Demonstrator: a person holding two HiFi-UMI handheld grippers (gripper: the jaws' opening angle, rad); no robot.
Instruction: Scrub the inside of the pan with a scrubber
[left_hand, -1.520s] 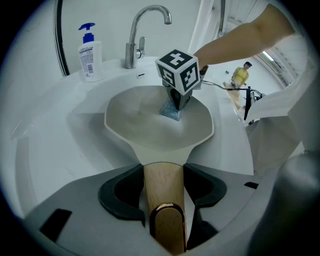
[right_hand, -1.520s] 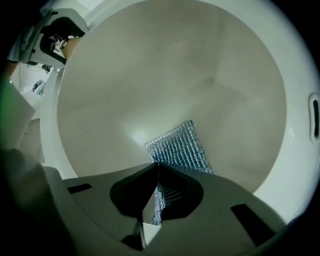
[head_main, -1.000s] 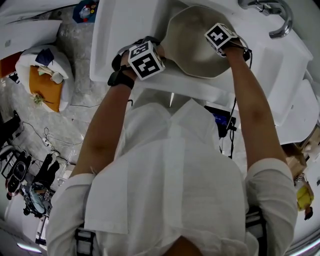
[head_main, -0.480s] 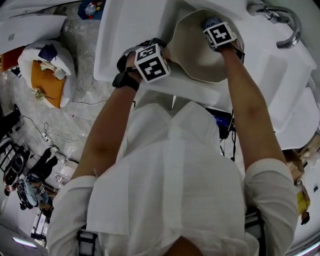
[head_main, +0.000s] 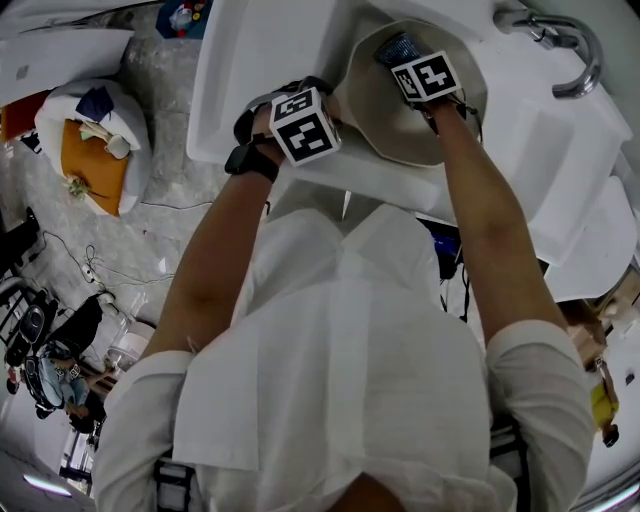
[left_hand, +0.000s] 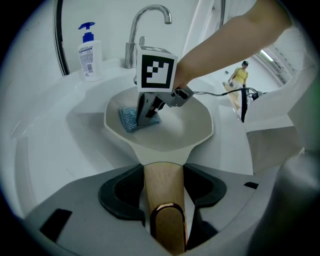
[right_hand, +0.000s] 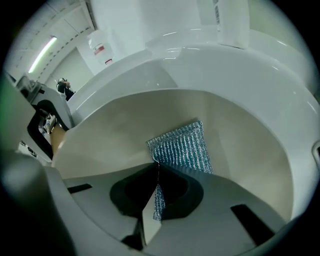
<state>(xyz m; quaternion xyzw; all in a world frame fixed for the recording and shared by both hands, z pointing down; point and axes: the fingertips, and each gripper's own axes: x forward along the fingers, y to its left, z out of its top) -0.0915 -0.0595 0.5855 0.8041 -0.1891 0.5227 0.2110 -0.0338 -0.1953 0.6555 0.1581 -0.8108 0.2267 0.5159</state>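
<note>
my left gripper (left_hand: 165, 186) has its jaws closed round the wooden handle (left_hand: 161, 170) of the pan (left_hand: 186, 131), the dark pads pressing on either side of it just above the handle's copper-coloured end cap. the handle runs straight up between my jaws to the pan's cream bowl, which sits down in the white sink (left_hand: 60, 140).

my right gripper (right_hand: 156, 175) is reaching into the pan from the far side, pointing steeply down. its jaws are pressed together on a blue-and-silver mesh scrubber (right_hand: 182, 147), pinching one edge of it in a thin fold between the pads. the rest of the scrubber fans out beyond the fingertips and lies flat against the pan's inner wall. in the left gripper view the scrubber is against the left side of the bowl, under the right gripper's marker cube, and in the head view it sits near the pan's far rim.

behind the pan, a chrome faucet (left_hand: 148, 19) arches over the back of the sink. a white pump bottle (left_hand: 89, 52) with a blue top stands on the sink ledge to the faucet's left.
</note>
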